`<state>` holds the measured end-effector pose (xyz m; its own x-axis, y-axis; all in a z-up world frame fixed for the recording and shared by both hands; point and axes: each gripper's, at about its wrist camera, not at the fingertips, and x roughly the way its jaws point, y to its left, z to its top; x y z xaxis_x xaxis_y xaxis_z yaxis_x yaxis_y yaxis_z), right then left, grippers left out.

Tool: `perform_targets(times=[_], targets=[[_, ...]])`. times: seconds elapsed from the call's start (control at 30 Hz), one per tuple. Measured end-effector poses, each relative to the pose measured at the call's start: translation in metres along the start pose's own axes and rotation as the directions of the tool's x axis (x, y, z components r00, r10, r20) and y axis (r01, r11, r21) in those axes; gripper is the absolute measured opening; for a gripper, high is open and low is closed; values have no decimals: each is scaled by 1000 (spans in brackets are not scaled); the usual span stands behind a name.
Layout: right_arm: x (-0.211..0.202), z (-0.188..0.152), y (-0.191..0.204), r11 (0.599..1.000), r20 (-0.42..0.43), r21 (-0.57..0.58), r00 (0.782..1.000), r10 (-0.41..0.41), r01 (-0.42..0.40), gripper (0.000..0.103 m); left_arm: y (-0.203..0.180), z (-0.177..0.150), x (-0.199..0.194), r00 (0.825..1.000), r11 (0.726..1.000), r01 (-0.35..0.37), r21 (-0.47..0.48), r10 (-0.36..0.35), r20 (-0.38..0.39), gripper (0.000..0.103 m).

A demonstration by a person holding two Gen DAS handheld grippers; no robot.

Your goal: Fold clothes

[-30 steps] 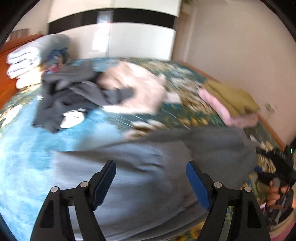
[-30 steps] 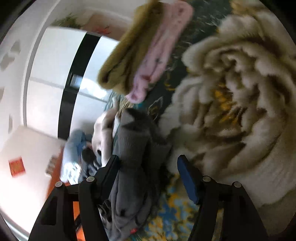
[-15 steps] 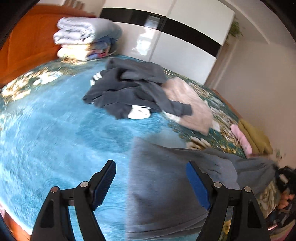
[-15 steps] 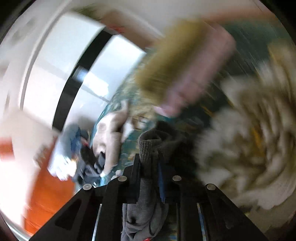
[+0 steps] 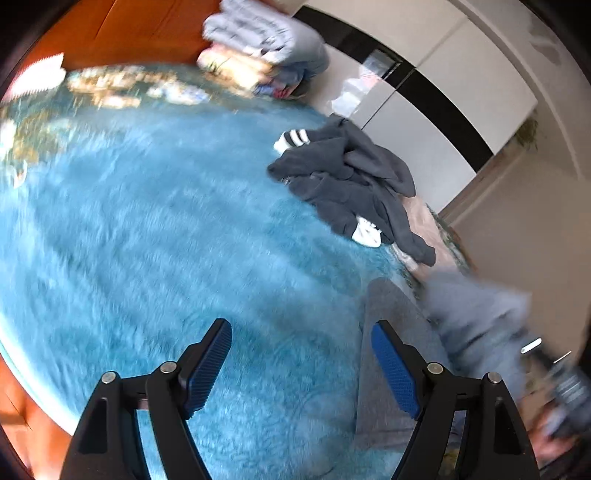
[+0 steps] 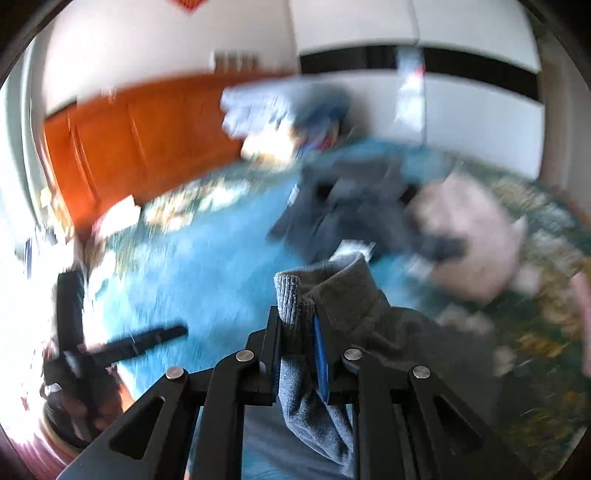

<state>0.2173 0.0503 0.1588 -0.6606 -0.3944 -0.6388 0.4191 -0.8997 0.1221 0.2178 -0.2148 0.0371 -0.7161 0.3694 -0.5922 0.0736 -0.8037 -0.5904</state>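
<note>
A grey garment [image 5: 391,332] lies on the blue plush blanket [image 5: 147,240], and one blurred part of it is lifted at the right. My left gripper [image 5: 301,354] stands open above the blanket just left of the garment's edge, nothing between its blue pads [image 5: 210,365]. My right gripper [image 6: 297,332] is shut on the grey garment's ribbed cuff [image 6: 291,299], which sticks up between the jaws while the rest of the cloth trails down to the right. In the right wrist view the left gripper [image 6: 122,347] shows as a dark blur at the left.
A pile of dark grey clothes [image 5: 351,188] with white striped cuffs lies further back, with a pale pink garment [image 6: 476,236] beside it. Folded laundry [image 5: 266,48] is stacked against the orange headboard [image 6: 129,147]. A white wardrobe [image 6: 461,33] stands behind the bed.
My right gripper closed on the grey garment's cuff, then swung up and across the bed while rolling. My left gripper slid off the garment to its left edge, staying open.
</note>
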Motion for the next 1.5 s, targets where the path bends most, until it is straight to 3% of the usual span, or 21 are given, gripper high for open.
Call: perform_targets(times=[0.1, 0.17, 0.23, 0.27, 0.33, 0.43, 0.53, 0.7, 0.8, 0.83, 0.87, 1.03, 1.17, 1.27, 1.37, 1.5], targets=[[22, -16, -2, 1000, -46, 16, 999, 20, -19, 17, 6, -3, 3, 995, 994, 95, -44, -97, -27, 81], [26, -18, -2, 1000, -58, -17, 998, 6, -7, 18, 2, -4, 12, 977, 976, 201, -85, -206, -58, 81], [20, -20, 4, 998, -69, -61, 997, 21, -25, 29, -7, -5, 22, 943, 943, 308, -130, -320, -88, 81], [17, -21, 6, 996, -74, -74, 997, 37, -43, 32, -12, -6, 30, 918, 918, 364, -159, -383, -107, 81], [3, -26, 2, 995, -63, -69, 996, 63, -67, 33, -24, -10, 45, 874, 878, 432, -205, -464, -147, 81], [-28, -39, -21, 999, -9, 3, 999, 47, -47, 33, -43, -17, 61, 865, 886, 426, -181, -458, -204, 81], [-53, -48, -63, 992, 34, 121, 999, -34, 30, 33, -65, -23, 74, 855, 892, 425, -152, -451, -257, 81], [-82, -74, -123, 937, 51, 340, 994, -96, 73, 33, -95, -28, 89, 879, 926, 369, -77, -375, -296, 76], [-93, -87, -138, 913, 54, 401, 993, -107, 77, 33, -105, -32, 94, 896, 949, 315, -25, -306, -320, 38], [-95, -90, -140, 909, 54, 410, 993, -107, 76, 33, -105, -33, 95, 903, 955, 297, -14, -286, -322, 19], [-96, -91, -141, 907, 55, 415, 993, -108, 76, 33, -103, -33, 95, 907, 958, 286, -16, -276, -319, 14], [-100, -88, -137, 914, 73, 401, 993, -97, 60, 33, -104, -12, 50, 920, 938, 344, 31, -331, -209, 12], [-91, -84, -129, 926, 87, 377, 995, -53, 16, 33, -84, -4, 40, 945, 954, 291, 73, -274, -181, 13], [-67, -86, -122, 931, 34, 364, 999, -18, 4, 33, -52, -23, 67, 940, 975, 224, -15, -220, -262, 14], [-37, -94, -118, 934, -48, 356, 999, 0, 17, 33, -34, -30, 71, 929, 963, 253, -87, -267, -256, 18], [-10, -108, -130, 918, -148, 392, 989, -5, 63, 43, -40, -21, 61, 935, 968, 250, -26, -248, -254, 22]])
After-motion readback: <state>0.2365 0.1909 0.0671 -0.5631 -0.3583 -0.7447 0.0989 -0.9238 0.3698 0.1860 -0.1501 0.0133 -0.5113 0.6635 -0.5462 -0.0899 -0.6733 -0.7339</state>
